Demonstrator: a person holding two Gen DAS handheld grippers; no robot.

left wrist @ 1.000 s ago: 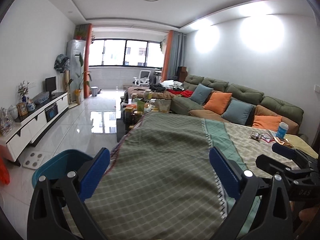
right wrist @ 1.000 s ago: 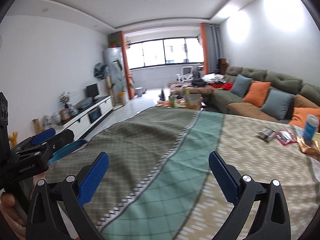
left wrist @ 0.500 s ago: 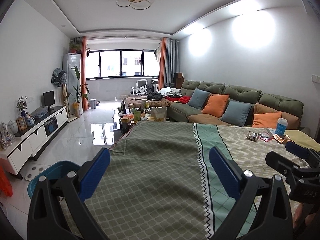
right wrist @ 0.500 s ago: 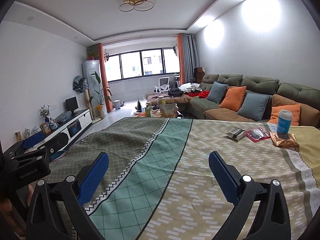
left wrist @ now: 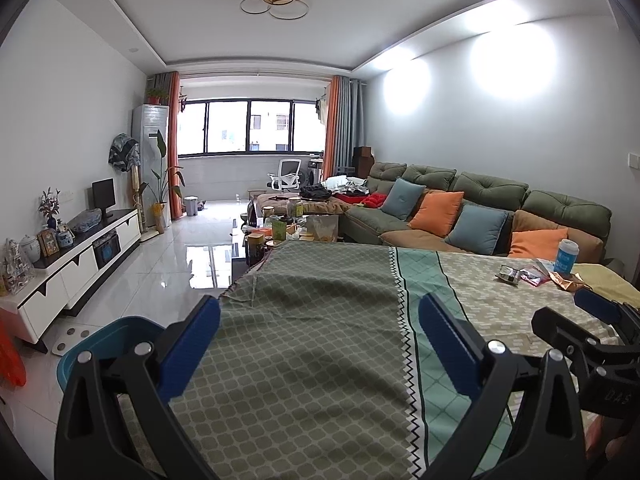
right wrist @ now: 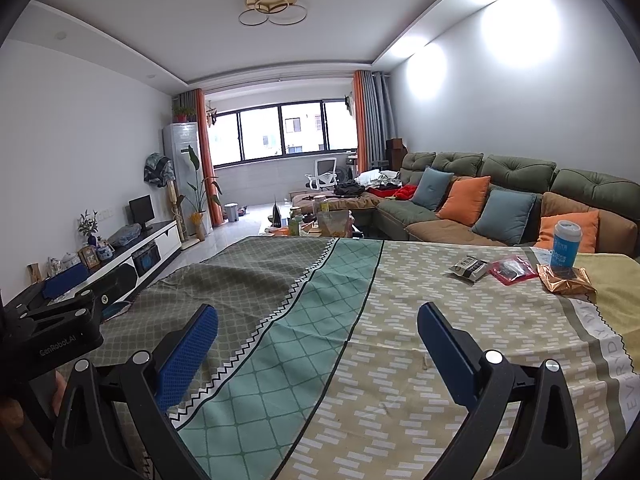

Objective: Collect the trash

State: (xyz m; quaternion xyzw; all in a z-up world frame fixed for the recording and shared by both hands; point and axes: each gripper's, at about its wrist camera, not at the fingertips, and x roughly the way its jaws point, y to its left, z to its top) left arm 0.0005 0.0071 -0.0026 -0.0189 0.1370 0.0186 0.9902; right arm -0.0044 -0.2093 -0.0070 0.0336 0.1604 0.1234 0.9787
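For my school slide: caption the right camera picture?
Open right gripper faces wrappers and a blue cup.

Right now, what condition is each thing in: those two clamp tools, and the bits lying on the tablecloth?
left gripper: fingers spread open, holding nothing, above the tablecloth.
right gripper: fingers spread open, empty.
blue cup: upright, lid on.
gold wrapper: crumpled, lying by the cup's base.
red packet: lying flat.
dark packet: lying flat beside the red one.
blue bin: on the floor, open-topped.
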